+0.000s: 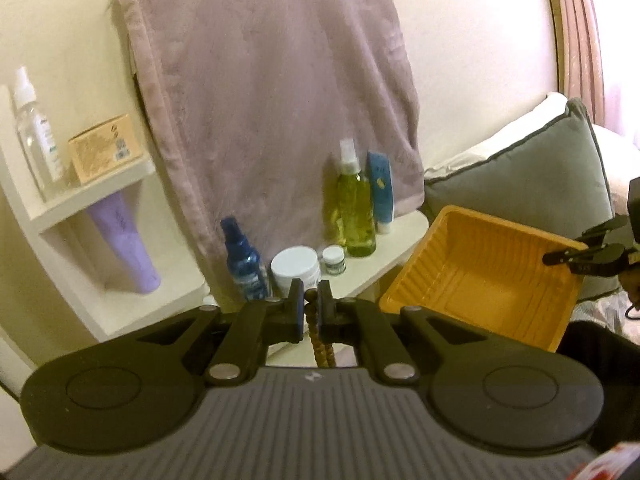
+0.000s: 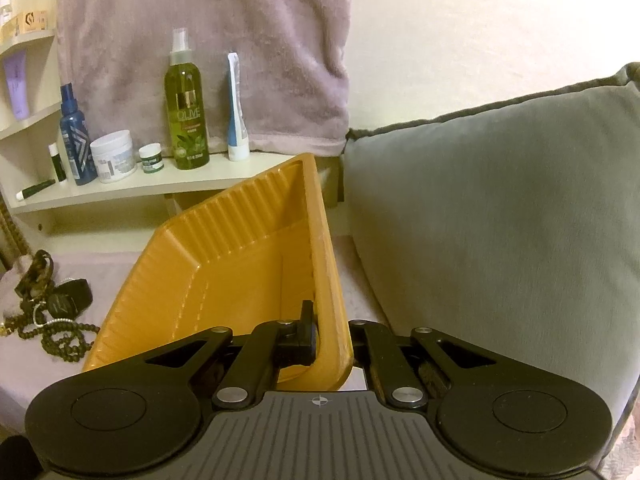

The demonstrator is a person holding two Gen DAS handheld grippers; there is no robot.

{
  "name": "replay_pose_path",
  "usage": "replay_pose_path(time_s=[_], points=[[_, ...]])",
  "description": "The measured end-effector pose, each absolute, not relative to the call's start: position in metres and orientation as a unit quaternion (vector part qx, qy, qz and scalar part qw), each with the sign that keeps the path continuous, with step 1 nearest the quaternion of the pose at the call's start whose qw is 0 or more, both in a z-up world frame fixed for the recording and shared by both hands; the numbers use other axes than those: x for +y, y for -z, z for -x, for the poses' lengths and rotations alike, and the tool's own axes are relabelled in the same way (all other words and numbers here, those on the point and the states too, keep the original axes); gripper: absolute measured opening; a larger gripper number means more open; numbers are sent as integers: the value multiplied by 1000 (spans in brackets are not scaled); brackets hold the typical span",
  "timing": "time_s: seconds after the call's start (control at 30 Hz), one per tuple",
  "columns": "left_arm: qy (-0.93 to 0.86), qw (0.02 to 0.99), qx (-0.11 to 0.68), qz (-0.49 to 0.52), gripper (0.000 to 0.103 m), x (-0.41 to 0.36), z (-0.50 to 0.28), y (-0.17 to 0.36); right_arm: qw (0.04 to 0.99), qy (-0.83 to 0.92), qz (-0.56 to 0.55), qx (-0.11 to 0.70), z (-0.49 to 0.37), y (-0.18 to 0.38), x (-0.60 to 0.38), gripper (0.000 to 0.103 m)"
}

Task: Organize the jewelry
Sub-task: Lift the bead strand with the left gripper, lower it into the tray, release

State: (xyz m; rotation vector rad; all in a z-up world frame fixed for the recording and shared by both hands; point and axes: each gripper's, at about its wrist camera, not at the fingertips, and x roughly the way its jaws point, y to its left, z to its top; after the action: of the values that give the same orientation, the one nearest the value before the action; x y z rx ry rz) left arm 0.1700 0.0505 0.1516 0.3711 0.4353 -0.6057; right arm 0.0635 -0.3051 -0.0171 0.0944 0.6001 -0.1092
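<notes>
Left gripper sits low centre of its own view, jaws pinched nearly closed on a string of brown beads, and that strand hangs straight down between the pads and drops out of sight behind the gripper body. Over to the right of that frame, the orange tray is tipped up off the bed, and the right gripper reaches in from the right edge, clamped on the tray's rim. Switch to the right wrist view: the right gripper is at lower centre, jaws squeezed tight on the tray's near wall, one finger inside the tray, the other hidden behind the orange plastic. The tray tilts, its open side facing left in the frame. Nothing shows inside it. At the left edge, on the pale bedcover, lies the rest of the jewelry: dark bead strands tangled with a bangle and a black key fob, well apart from the tray's rim. Behind, a shelf carries an olive spray bottle, a blue bottle, a white jar and a tube, with a mauve towel hanging above. A grey cushion fills the right side.
</notes>
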Motion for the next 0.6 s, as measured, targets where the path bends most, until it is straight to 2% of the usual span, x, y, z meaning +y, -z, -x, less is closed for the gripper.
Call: replay_pose_path(time_s=[0.23, 0.6], points=[[322, 909, 200, -171, 5, 27, -171, -166, 953, 54, -50, 295, -64, 16, -306, 5], [405, 884, 186, -140, 5, -54, -176, -178, 953, 52, -59, 294, -63, 16, -311, 5]])
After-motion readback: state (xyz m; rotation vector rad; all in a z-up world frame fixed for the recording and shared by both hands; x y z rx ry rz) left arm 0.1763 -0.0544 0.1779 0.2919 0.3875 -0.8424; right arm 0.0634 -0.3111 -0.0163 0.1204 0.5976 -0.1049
